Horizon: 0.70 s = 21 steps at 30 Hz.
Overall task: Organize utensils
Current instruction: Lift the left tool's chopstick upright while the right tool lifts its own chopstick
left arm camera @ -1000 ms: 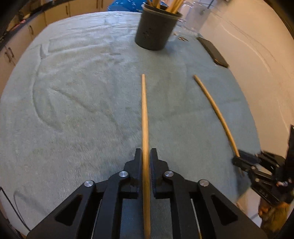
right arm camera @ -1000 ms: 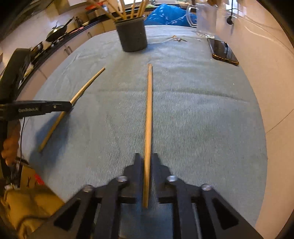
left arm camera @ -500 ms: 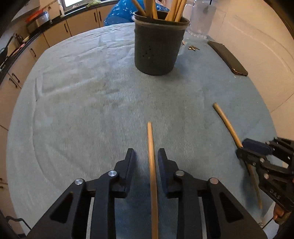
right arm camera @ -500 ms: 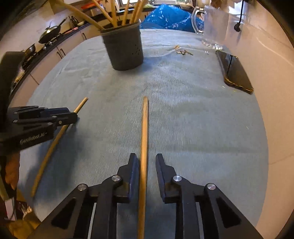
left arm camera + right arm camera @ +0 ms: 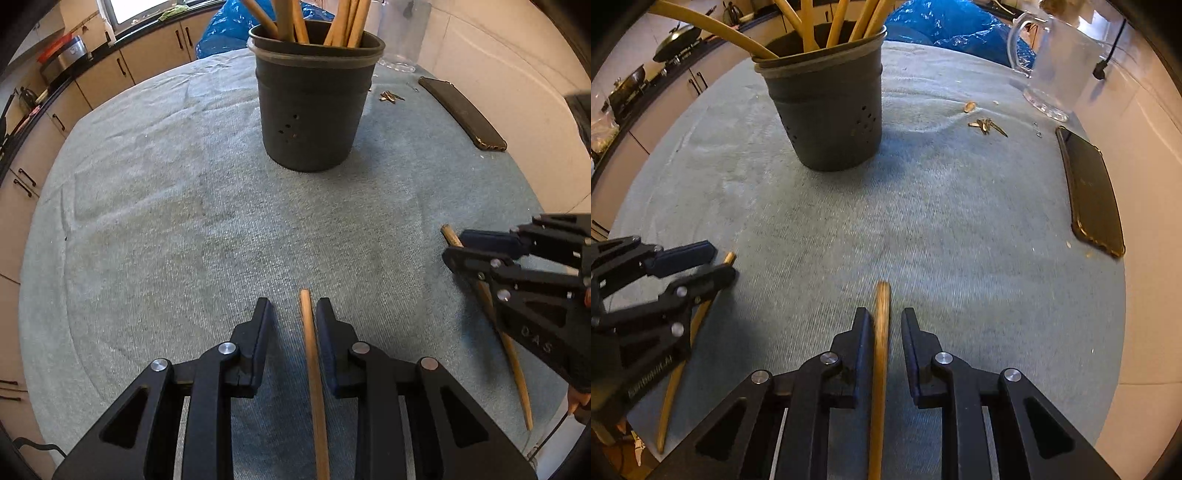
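A dark grey holder (image 5: 314, 110) (image 5: 831, 110) stands upright on the towel with several wooden utensils in it. Two wooden sticks lie on the towel in front of it. My left gripper (image 5: 294, 310) (image 5: 720, 261) is open around the far end of one stick (image 5: 312, 362) (image 5: 683, 354), which sits close to the right finger with a gap on the left. My right gripper (image 5: 885, 317) (image 5: 456, 246) straddles the other stick (image 5: 881, 332) (image 5: 513, 354). Its jaws are closing, with gaps still showing on both sides.
A grey-green towel (image 5: 166, 203) covers the table. A black phone (image 5: 1089, 195) lies at the right edge, small metal bits (image 5: 986, 125) beside it. A clear glass jug (image 5: 1056, 74) and a blue bag (image 5: 942, 26) are behind. Cabinets run along the left.
Both grippers have slid forward along their sticks toward the holder, now at the far tips. The left jaws, earlier shut on their stick, have opened.
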Motion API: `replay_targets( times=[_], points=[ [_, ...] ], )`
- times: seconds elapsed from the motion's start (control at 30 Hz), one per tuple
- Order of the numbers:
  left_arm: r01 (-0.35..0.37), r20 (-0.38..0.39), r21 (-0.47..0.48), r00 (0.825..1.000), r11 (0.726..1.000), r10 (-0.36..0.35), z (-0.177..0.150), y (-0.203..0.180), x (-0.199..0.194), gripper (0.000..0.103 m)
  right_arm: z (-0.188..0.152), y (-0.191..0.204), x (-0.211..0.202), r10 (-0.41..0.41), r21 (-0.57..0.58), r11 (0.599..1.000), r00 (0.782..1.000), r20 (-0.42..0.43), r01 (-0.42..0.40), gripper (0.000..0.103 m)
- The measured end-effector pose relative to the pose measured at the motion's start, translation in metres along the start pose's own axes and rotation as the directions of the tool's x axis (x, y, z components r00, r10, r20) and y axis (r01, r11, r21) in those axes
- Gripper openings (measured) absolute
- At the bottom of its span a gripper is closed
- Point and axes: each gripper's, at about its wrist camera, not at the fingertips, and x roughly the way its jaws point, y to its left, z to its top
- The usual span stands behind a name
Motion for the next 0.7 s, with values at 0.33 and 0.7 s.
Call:
replay_targets(
  times=[0.33, 0.7],
  points=[
    [0.053, 0.121, -0.095, 0.992, 0.994, -0.041, -0.011, 0.013, -0.041, 0.005, -0.003, 0.004, -0.023, 0.007, 0.038, 0.999, 0.989, 0.146, -0.012, 0.007],
    [0.100, 0.374, -0.125, 0.926, 0.987, -0.046, -0.030, 0.020, -0.143, 0.005, -0.029, 0.010, -0.122, 0.008, 0.064, 0.997, 0.890, 0.455, -0.042, 0.007]
  ],
)
